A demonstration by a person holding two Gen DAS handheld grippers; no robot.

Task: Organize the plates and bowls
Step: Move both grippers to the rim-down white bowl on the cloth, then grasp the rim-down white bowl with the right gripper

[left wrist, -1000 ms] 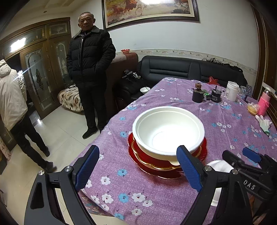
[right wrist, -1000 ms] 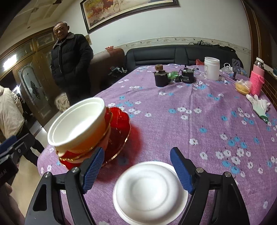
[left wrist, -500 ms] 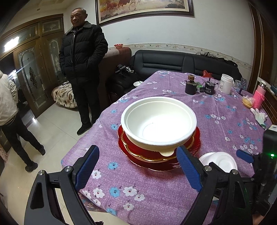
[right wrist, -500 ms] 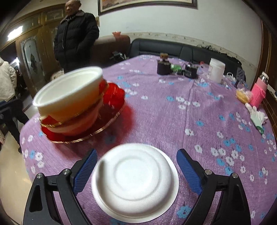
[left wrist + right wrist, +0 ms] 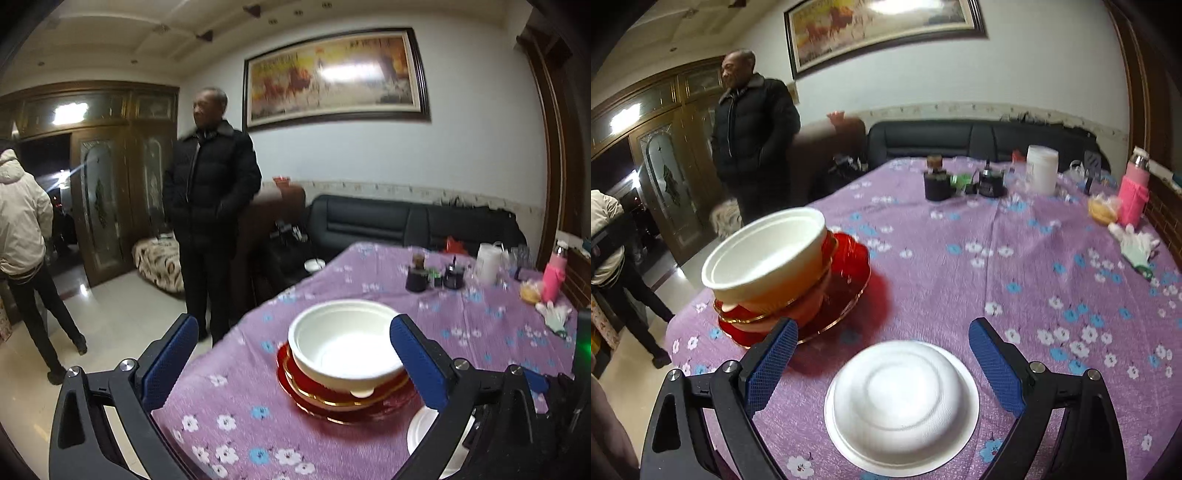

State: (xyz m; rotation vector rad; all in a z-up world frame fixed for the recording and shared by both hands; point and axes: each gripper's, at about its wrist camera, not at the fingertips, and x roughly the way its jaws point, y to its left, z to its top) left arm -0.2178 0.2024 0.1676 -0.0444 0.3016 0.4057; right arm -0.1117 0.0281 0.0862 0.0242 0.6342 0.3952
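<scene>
A white bowl (image 5: 343, 343) sits upright on top of a stack of red gold-rimmed dishes (image 5: 332, 402) near the table's left edge. My left gripper (image 5: 293, 332) hangs just short of the stack. Its jaws are opening and its blue pads touch nothing. The same white bowl (image 5: 764, 251) and red dishes (image 5: 846, 291) show at the left in the right wrist view. A smaller white bowl (image 5: 901, 406) lies upside down on the purple cloth. My right gripper (image 5: 882, 332) is open, one finger on each side of it and clear of its rim. Its edge (image 5: 421, 432) peeks out in the left wrist view.
The flowered purple tablecloth (image 5: 997, 277) carries dark jars (image 5: 938, 184), a white tub (image 5: 1041, 170), a pink bottle (image 5: 1132, 192) and a white glove (image 5: 1137, 243) at the far side. A person in a black jacket (image 5: 210, 206) stands by the table's left edge. Another in a cream coat (image 5: 22, 214) is near the door.
My left gripper has drawn back and tipped upward, so the bowl stack looks smaller and lower, and its jaws have widened. The right gripper's jaws have spread wider around the upturned bowl.
</scene>
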